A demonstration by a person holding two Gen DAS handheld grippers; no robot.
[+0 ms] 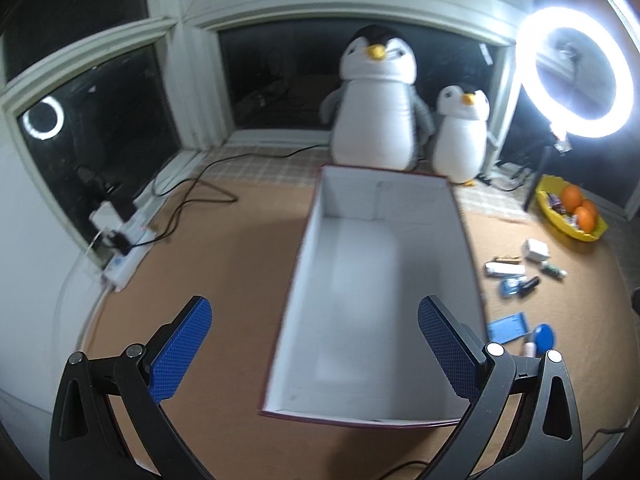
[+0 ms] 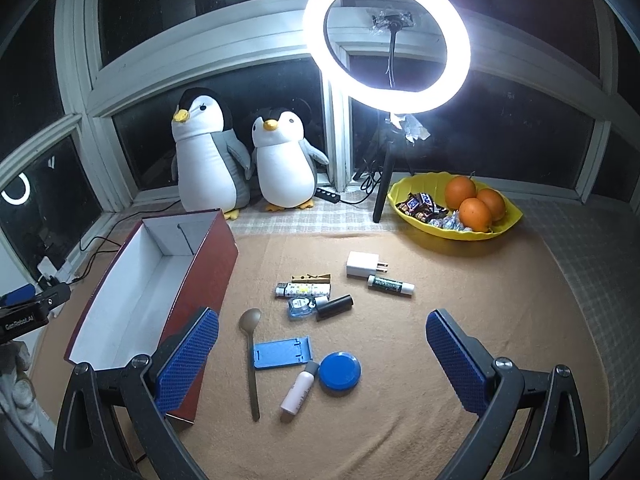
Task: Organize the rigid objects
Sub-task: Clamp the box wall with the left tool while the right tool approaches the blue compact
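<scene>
A long red box (image 2: 208, 272) with an empty white inside (image 1: 372, 280) lies on the brown mat. Right of it lie small rigid items: a spoon (image 2: 251, 356), a blue phone stand (image 2: 282, 352), a blue round lid (image 2: 340, 370), a pink tube (image 2: 299, 390), a white charger (image 2: 362, 265), a green-labelled stick (image 2: 390, 285), a black cap (image 2: 334, 307), a small blue bottle (image 2: 300, 306) and a patterned tube (image 2: 304, 289). My left gripper (image 1: 314, 350) is open and empty above the box's near end. My right gripper (image 2: 322, 356) is open and empty above the items.
Two plush penguins (image 2: 208, 156) (image 2: 282, 160) stand at the window. A lit ring light on a stand (image 2: 386, 36) is at the back right. A yellow bowl (image 2: 508, 220) holds oranges and sweets. A power strip with cables (image 1: 128, 256) lies at the left.
</scene>
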